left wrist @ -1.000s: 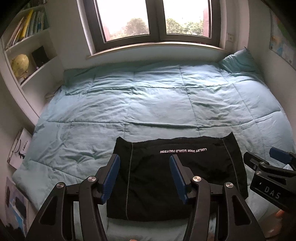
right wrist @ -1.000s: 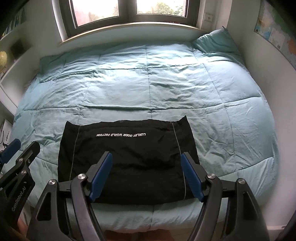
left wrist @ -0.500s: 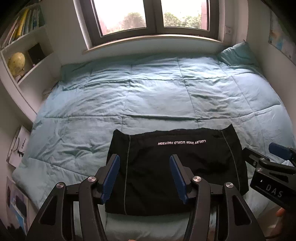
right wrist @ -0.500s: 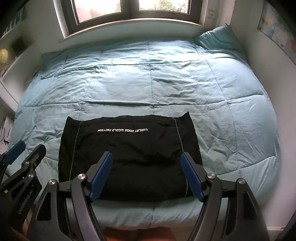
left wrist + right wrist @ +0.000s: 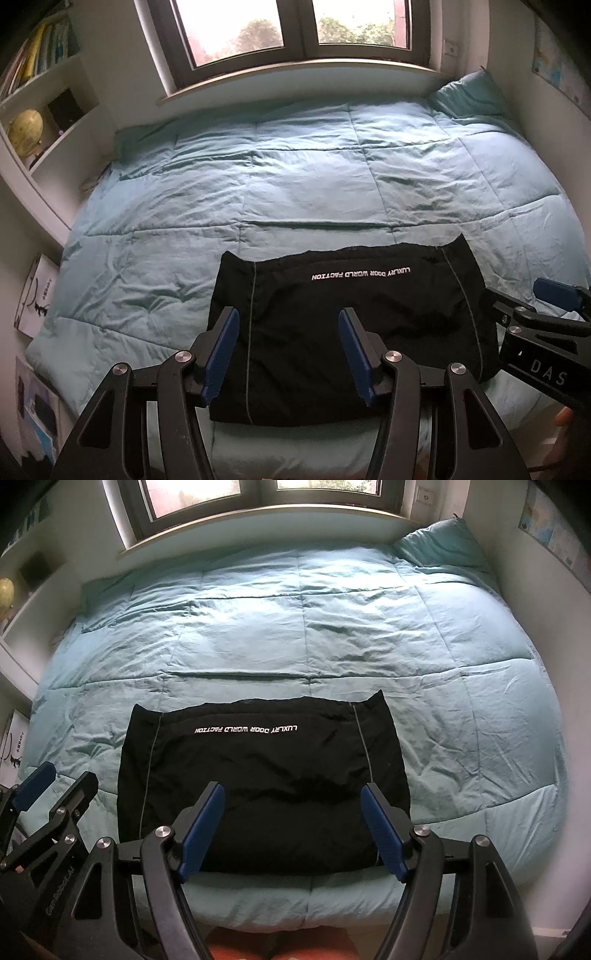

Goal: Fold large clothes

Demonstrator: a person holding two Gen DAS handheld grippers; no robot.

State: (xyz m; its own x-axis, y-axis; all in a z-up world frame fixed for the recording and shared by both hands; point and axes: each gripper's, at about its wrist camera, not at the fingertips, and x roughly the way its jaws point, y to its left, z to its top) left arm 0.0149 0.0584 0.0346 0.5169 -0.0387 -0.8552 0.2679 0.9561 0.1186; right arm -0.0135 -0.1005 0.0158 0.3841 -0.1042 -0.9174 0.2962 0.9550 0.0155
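A black garment (image 5: 343,325) with white lettering lies folded into a flat rectangle near the front edge of the bed; it also shows in the right wrist view (image 5: 258,775). My left gripper (image 5: 290,317) is open and empty, held above and short of the garment's near left part. My right gripper (image 5: 293,794) is open and empty, held above the garment's near edge. The right gripper also shows at the right edge of the left wrist view (image 5: 532,306), and the left gripper at the left edge of the right wrist view (image 5: 55,779).
The bed is covered by a light teal quilt (image 5: 295,177) with a teal pillow (image 5: 469,96) at the far right. A window sill (image 5: 295,74) runs behind. White shelves with a globe (image 5: 26,129) stand at left. Walls close in on both sides.
Both grippers have pulled back and up from the garment, so it sits lower and smaller in view. The garment lies unmoved. Both grippers stay open.
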